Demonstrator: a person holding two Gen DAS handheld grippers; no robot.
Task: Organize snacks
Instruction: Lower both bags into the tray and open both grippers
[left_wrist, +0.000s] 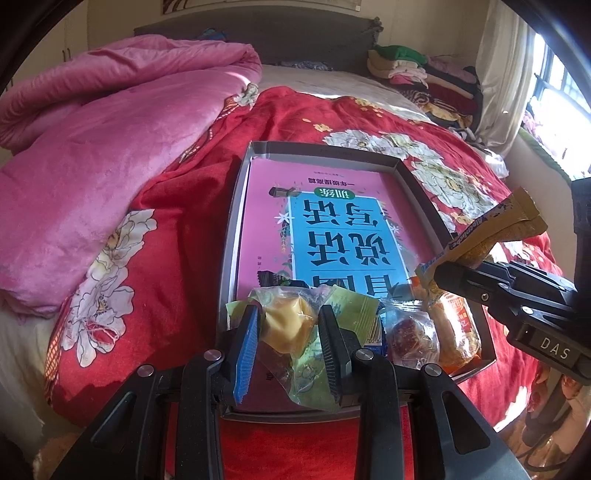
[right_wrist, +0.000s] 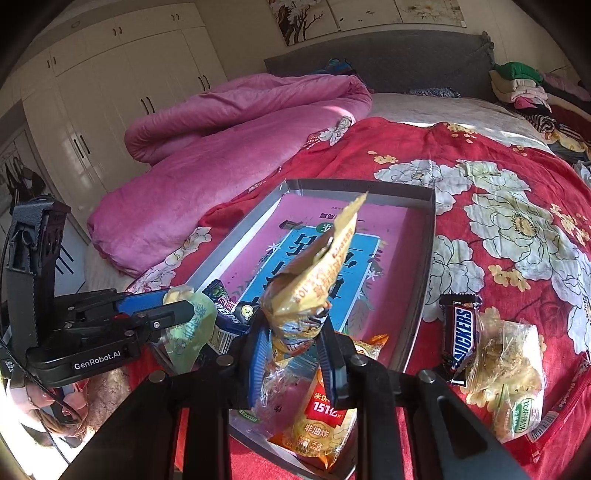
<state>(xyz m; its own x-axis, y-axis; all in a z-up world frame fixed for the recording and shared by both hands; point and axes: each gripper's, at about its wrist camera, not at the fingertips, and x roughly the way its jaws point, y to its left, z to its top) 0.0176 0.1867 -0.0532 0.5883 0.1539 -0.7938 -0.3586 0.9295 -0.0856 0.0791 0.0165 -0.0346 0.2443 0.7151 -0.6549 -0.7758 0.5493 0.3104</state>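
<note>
A grey tray (left_wrist: 325, 149) (right_wrist: 354, 184) lies on the red flowered bedspread, with a pink and blue book flat inside it. My left gripper (left_wrist: 290, 332) (right_wrist: 184, 304) is shut on a clear and green packet (left_wrist: 288, 321) (right_wrist: 190, 328) with a yellow pastry in it, held over the tray's near left corner. My right gripper (right_wrist: 293, 350) (left_wrist: 456, 267) is shut on a crumpled yellow snack packet (right_wrist: 317, 273) (left_wrist: 491, 229) that sticks up above the tray's near end. In the tray's near end lie an orange packet (right_wrist: 321, 417) (left_wrist: 454, 325), a clear packet with a reddish-brown sweet (left_wrist: 410, 332) and a dark blue packet (right_wrist: 229, 306).
A Snickers bar (right_wrist: 460, 332) and a clear bag of pale cakes (right_wrist: 506, 365) lie on the bedspread right of the tray. A pink quilt (left_wrist: 110, 147) is bunched at the left. Folded clothes (left_wrist: 406, 62) are stacked by the headboard. White wardrobes (right_wrist: 110, 92) stand at the left.
</note>
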